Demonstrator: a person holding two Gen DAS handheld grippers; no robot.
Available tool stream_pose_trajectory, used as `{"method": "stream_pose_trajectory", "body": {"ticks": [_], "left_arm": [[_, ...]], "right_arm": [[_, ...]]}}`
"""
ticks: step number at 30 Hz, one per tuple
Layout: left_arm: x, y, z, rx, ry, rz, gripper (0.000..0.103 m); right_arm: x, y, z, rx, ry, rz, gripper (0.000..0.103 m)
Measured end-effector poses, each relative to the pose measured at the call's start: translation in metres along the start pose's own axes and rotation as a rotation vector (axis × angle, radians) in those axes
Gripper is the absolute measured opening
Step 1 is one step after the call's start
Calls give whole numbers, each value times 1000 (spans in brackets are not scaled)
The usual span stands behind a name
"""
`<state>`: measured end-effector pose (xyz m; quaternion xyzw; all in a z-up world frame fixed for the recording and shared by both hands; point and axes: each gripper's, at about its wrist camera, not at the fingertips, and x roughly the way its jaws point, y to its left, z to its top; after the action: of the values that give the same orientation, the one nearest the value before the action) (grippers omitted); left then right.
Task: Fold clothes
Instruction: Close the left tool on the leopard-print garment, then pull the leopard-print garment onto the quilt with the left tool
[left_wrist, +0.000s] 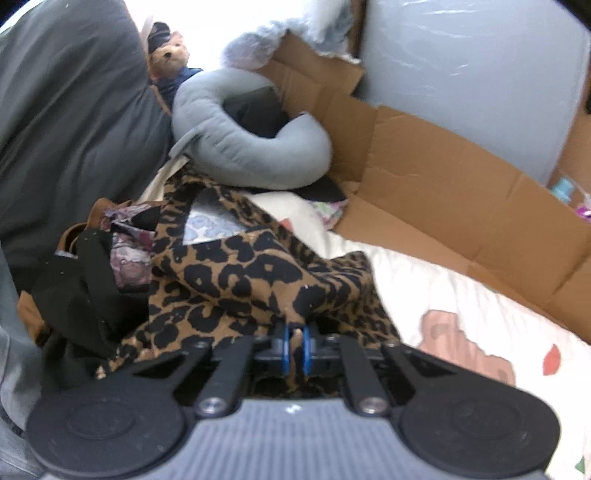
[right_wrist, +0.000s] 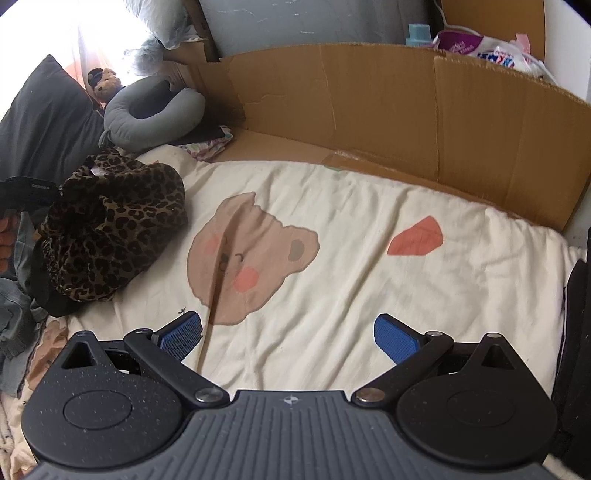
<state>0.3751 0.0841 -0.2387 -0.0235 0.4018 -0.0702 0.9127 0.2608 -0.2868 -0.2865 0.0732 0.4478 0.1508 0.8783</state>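
Left gripper (left_wrist: 296, 341), blue pads pressed together on a pinched fold of the leopard-print garment (left_wrist: 236, 273); no earlier view given. Garment heaped at the left side of the bed, on the cream bear-print sheet (right_wrist: 332, 229), partly over a black garment (left_wrist: 74, 280) and a floral-print cloth (left_wrist: 129, 254). Right gripper (right_wrist: 288, 338), jaws spread wide, nothing between the blue pads (right_wrist: 393, 338), poised over the bare sheet, well apart from the leopard-print heap (right_wrist: 110, 229). Behind the heap: grey U-shaped neck pillow (left_wrist: 236, 147), small teddy bear (left_wrist: 168, 59) and dark grey pillow (left_wrist: 66, 110). Flattened cardboard (right_wrist: 406, 110) upright along the far edge of the bed. Part of a hand (right_wrist: 7, 240) at the left border of the right wrist view, beside the left gripper's body.
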Motion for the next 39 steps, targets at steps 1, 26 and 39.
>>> {"method": "stream_pose_trajectory", "body": {"ticks": [1,26,39], "left_arm": [[-5,-3,-2,-2,-8,-17,7],[-37,-107,-84,22,69,-394,6],[-31,-147,-120,128,184,-488,6]], "right_arm": [[0,0,-1,8,2,4,103],[-10,2,-14,58,-9,137,88],[2,-3,-18,119,27,195,76]]}}
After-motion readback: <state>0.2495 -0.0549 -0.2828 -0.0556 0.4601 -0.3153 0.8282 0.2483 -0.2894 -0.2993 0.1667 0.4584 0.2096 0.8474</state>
